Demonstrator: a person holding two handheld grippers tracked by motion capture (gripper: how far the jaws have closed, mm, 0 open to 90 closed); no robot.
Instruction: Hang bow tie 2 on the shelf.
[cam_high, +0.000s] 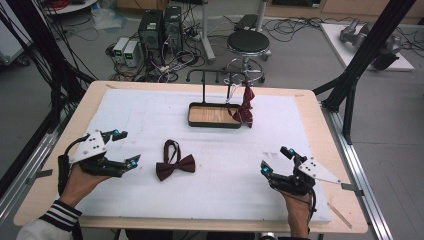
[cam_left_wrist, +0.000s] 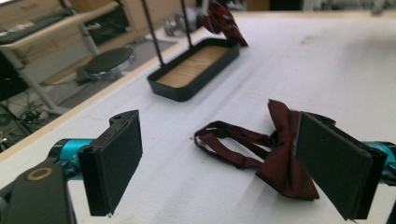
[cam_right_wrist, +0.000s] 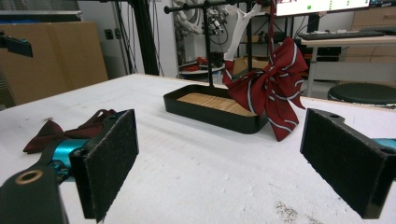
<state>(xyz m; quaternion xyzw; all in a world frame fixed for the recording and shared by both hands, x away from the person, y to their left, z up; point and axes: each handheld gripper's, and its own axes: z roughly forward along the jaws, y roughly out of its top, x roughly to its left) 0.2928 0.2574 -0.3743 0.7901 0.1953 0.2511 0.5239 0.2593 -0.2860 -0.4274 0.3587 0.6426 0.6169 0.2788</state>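
Maroon bow tie (cam_high: 174, 164) lies flat on the white-covered table (cam_high: 150, 115), toward its near edge. Left claw (cam_high: 128, 148) and right claw (cam_high: 274, 160) rest either side, both wide open and empty. Striped bow (cam_high: 246, 106) hangs over the tray (cam_high: 214, 115) near the far edge.

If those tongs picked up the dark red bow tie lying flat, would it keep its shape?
Probably only partly. The bow tie is thin fabric, so it looks light, and its strap loop lies limp on the white mat and would likely dangle. The knotted bow may hold shape better.
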